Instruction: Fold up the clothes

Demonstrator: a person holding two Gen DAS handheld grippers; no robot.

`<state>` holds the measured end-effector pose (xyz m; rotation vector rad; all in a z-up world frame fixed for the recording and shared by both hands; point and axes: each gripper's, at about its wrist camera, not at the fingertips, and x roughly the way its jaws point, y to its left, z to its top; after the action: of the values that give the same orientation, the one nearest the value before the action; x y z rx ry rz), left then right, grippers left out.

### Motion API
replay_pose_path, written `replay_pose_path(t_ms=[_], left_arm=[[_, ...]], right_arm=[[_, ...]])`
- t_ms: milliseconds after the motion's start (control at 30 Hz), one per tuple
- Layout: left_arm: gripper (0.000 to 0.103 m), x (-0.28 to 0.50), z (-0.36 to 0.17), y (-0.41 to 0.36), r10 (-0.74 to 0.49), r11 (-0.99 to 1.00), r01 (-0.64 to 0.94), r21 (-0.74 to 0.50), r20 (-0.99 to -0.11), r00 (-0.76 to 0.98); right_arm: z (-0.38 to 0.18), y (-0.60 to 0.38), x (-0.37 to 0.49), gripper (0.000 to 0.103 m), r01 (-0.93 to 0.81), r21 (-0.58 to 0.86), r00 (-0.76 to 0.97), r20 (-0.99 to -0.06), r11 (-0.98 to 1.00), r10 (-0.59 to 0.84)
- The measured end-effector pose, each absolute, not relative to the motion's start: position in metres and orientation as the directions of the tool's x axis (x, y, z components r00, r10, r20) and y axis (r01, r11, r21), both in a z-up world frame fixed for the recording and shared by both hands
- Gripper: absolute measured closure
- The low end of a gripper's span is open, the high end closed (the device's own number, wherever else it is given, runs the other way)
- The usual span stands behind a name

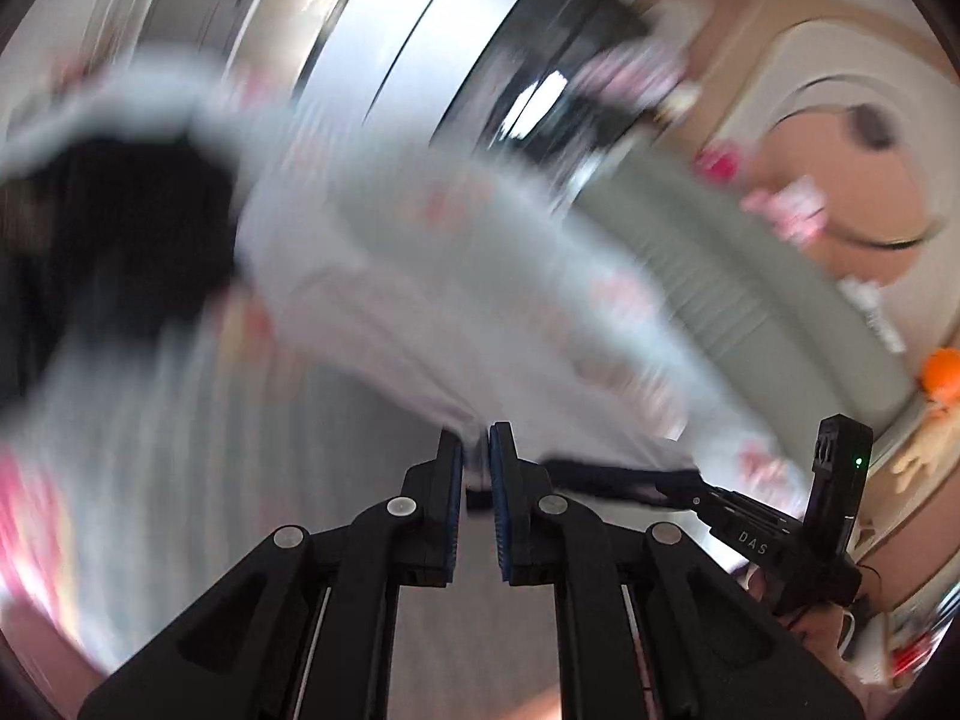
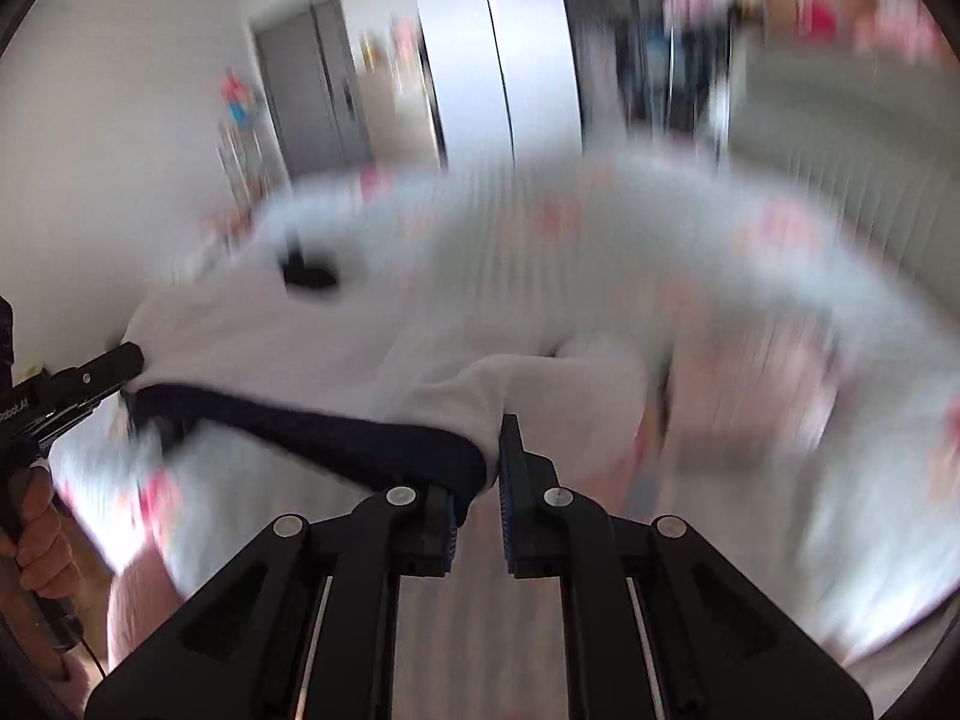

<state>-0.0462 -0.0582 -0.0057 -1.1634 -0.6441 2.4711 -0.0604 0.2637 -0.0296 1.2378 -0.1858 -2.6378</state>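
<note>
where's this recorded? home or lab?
Probably a home living room, though blur limits certainty. A grey-green ribbed sofa sits behind the white garment, a grey door is set in a white wall, and an orange toy lies nearby.

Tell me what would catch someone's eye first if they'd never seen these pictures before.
Most striking is the white garment with pink spots, motion-blurred and held up in the air across the middle of both views. Its dark navy edge stretches between the two tools: the right gripper pinches it at bottom centre of the right wrist view, and the left gripper clamps it at that view's left edge.
</note>
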Motion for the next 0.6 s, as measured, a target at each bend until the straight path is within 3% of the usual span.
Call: replay_pose_path(t_ms=[67,133,167,233,300,367,433,500,533,567,600], left_arm=[[0.096,-0.044,-0.026,-0.068,0.494,-0.819,-0.070,-0.570,-0.638,-0.591],[0.091,-0.041,-0.047,-0.078,0.513,-0.794,-0.034,-0.607,-0.639,-0.573],[0.088,-0.040,-0.057,-0.083,0.523,-0.780,-0.015,-0.625,-0.639,-0.563],[0.065,-0.037,-0.078,-0.093,0.543,-0.752,0.023,-0.659,-0.639,-0.545],[0.065,-0.034,-0.099,-0.103,0.563,-0.722,0.061,-0.689,-0.636,-0.527],[0.065,-0.036,-0.116,-0.110,0.582,-0.692,0.090,-0.717,-0.627,-0.519],[0.055,-0.056,-0.122,-0.110,0.591,-0.669,0.089,-0.738,-0.601,-0.537],[0.052,-0.081,-0.137,-0.109,0.612,-0.634,0.116,-0.764,-0.589,-0.528],[0.057,-0.090,-0.145,-0.107,0.623,-0.619,0.132,-0.774,-0.587,-0.518],[0.064,-0.101,-0.151,-0.104,0.629,-0.608,0.151,-0.780,-0.588,-0.508],[0.096,-0.109,-0.155,-0.101,0.616,-0.611,0.170,-0.773,-0.599,-0.511]], right_arm=[[-0.095,0.271,-0.059,0.091,0.096,0.283,-0.475,-0.830,-0.954,-0.294],[-0.146,0.279,-0.055,0.089,0.052,0.344,-0.354,-0.871,-0.937,-0.340],[-0.147,0.283,-0.048,0.082,0.054,0.362,-0.357,-0.863,-0.931,-0.357],[-0.150,0.287,-0.054,0.076,0.033,0.386,-0.364,-0.854,-0.922,-0.371],[-0.155,0.291,-0.064,0.069,0.004,0.409,-0.368,-0.848,-0.913,-0.381],[-0.160,0.295,-0.075,0.068,-0.026,0.431,-0.372,-0.842,-0.902,-0.392],[-0.165,0.299,-0.086,0.068,-0.056,0.453,-0.376,-0.835,-0.890,-0.402],[-0.170,0.302,-0.096,0.067,-0.085,0.475,-0.380,-0.828,-0.876,-0.412],[-0.173,0.304,-0.101,0.062,-0.100,0.485,-0.383,-0.825,-0.869,-0.416],[-0.175,0.306,-0.107,0.050,-0.114,0.495,-0.385,-0.821,-0.861,-0.421],[-0.178,0.308,-0.112,0.045,-0.129,0.505,-0.388,-0.818,-0.853,-0.426]])
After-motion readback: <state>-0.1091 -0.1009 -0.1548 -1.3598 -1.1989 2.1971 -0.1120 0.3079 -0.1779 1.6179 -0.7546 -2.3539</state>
